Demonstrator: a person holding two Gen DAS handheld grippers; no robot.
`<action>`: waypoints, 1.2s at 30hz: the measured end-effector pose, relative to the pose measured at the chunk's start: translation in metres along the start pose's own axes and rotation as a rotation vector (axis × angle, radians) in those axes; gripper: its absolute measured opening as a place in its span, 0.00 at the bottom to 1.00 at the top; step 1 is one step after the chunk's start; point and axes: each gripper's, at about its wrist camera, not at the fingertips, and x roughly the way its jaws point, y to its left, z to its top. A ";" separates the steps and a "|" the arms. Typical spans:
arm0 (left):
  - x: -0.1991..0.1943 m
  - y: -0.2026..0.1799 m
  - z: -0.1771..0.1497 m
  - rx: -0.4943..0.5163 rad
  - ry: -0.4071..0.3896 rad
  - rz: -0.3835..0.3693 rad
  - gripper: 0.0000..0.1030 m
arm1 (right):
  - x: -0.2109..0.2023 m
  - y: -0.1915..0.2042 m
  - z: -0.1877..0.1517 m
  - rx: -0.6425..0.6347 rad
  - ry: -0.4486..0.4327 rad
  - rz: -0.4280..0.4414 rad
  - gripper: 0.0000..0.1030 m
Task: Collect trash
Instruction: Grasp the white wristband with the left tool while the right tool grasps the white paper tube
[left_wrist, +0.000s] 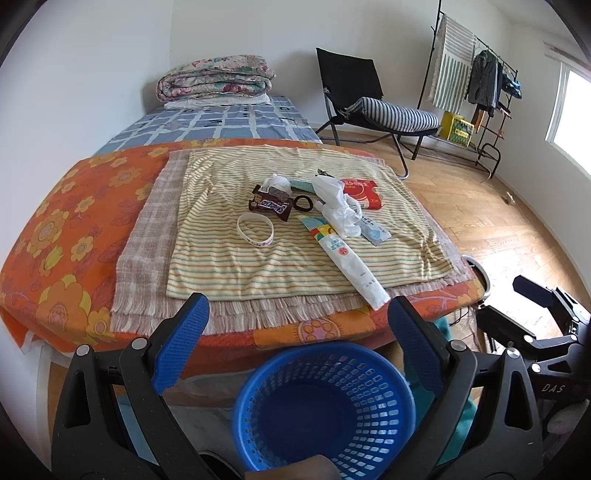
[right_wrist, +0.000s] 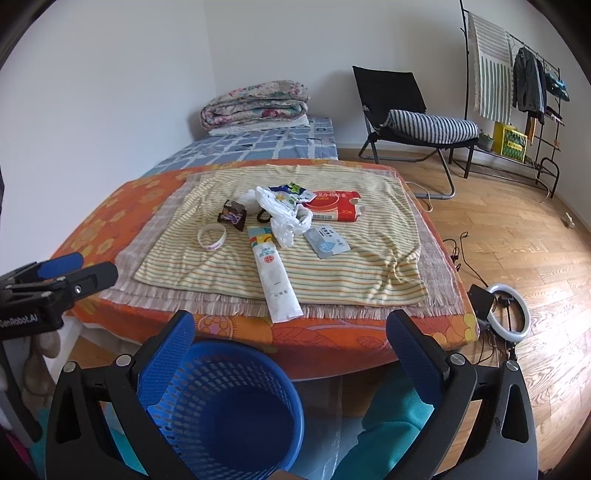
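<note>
Beyond round blue plastic mesh basket (right_wrist: 225, 402), wrappers lie on striped yellow cloth (right_wrist: 332, 266). Left gripper (left_wrist: 295, 354), right gripper (right_wrist: 291, 354): jaws spread, empty. Risk: white silicone wristband (left_wrist: 255, 230) binned as trash.

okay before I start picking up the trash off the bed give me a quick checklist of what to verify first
1. Left gripper open and holding nothing: ok.
2. Right gripper open and holding nothing: ok.
3. Blue basket below the bed edge, upright, nothing seen inside: ok.
4. Trash within view on the striped cloth: long white wrapper, Snickers wrapper, white plastic bag, red box: ok.
5. White wristband and black hair tie lie among the trash; whether they count as trash: cannot tell.
6. Long white wrapper overhangs the cloth's near edge, easiest first grab: ok.
</note>
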 end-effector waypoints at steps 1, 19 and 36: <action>0.004 0.003 0.007 0.008 0.006 0.004 0.96 | 0.002 -0.001 0.000 0.001 -0.004 0.000 0.99; 0.136 0.057 0.066 0.020 0.220 0.059 0.54 | 0.078 0.009 0.020 -0.103 0.059 0.035 0.99; 0.233 0.097 0.076 -0.193 0.372 0.011 0.36 | 0.195 0.014 0.032 -0.024 0.267 0.129 0.69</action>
